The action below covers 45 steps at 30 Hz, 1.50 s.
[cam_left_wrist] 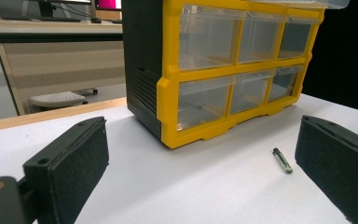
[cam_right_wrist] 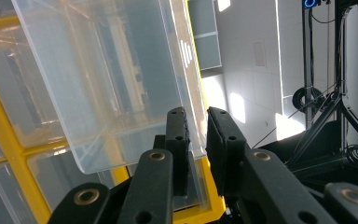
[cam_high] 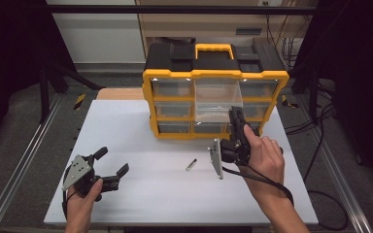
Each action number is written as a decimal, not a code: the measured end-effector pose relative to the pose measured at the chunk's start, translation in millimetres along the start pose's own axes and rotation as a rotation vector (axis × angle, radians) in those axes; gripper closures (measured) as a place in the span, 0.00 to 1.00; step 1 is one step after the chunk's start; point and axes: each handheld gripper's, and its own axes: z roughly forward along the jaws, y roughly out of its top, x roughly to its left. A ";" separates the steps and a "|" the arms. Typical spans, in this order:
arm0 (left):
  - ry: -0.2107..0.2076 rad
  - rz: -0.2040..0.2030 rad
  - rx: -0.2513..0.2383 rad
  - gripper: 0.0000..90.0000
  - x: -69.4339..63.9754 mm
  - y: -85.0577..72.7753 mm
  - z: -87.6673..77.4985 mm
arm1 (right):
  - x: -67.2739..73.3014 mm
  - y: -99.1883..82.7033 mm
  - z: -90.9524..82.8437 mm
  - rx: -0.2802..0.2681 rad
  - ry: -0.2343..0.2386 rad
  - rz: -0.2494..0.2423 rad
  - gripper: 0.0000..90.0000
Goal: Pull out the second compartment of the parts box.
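One clear drawer (cam_right_wrist: 121, 84) wall sits pinched inside the right hand-held gripper (cam_right_wrist: 196, 122).

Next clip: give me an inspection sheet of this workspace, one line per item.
Surface: white table, bare around the things.
Job's things: yellow-black organizer at the far edge; its clear middle drawer is pulled out.
Clutter: one small capsule lying loose in front of the organizer.
Grippers: right claw shut on the drawer's wall; left claw open, holding nothing.
Cables: black cable trails from the right claw over the wrist; more on the floor at right.
Surroundings: black curtains, metal rails.
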 end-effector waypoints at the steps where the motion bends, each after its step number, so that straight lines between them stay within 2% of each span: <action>1: -0.001 0.000 0.001 0.03 -0.1 0.0 0.2 | -0.1 0.1 0.0 0.000 0.002 0.002 0.87; 9: -0.002 0.004 0.006 0.03 -0.4 -0.5 1.4 | -2.3 1.3 -3.8 0.003 -0.007 0.056 0.54; 12: -0.005 0.007 0.009 0.03 -1.4 -0.8 2.3 | -4.2 1.7 -4.4 0.023 0.000 0.076 0.38; 15: -0.007 0.015 0.014 0.03 -3.2 -1.0 2.4 | -6.4 0.6 -4.0 0.030 0.032 0.116 0.32; 20: -0.008 0.019 0.020 0.03 -4.1 -2.0 2.3 | -11.2 -5.5 -2.5 0.036 0.129 0.207 0.24; 22: -0.007 0.020 0.020 0.03 -4.2 -1.9 2.2 | -12.7 -7.3 -2.6 0.039 0.136 0.222 0.24; 25: -0.009 0.022 0.020 0.03 -4.4 -1.5 3.3 | -15.7 -13.0 -2.7 0.051 0.158 0.275 0.22; 29: -0.010 0.022 0.022 0.03 -4.8 -1.5 4.1 | -18.9 -24.1 -2.1 0.076 0.194 0.362 0.19; 35: -0.011 0.021 0.028 0.03 -4.9 -2.2 5.5 | -19.6 -44.6 0.9 0.093 0.263 0.591 0.18; 41: -0.015 0.013 0.025 0.03 -4.3 -2.1 6.2 | -12.5 -63.2 0.2 0.103 0.293 0.729 0.17; 45: -0.020 0.006 0.024 0.03 -4.6 -1.8 8.5 | -5.2 -79.2 0.6 0.100 0.340 0.870 0.16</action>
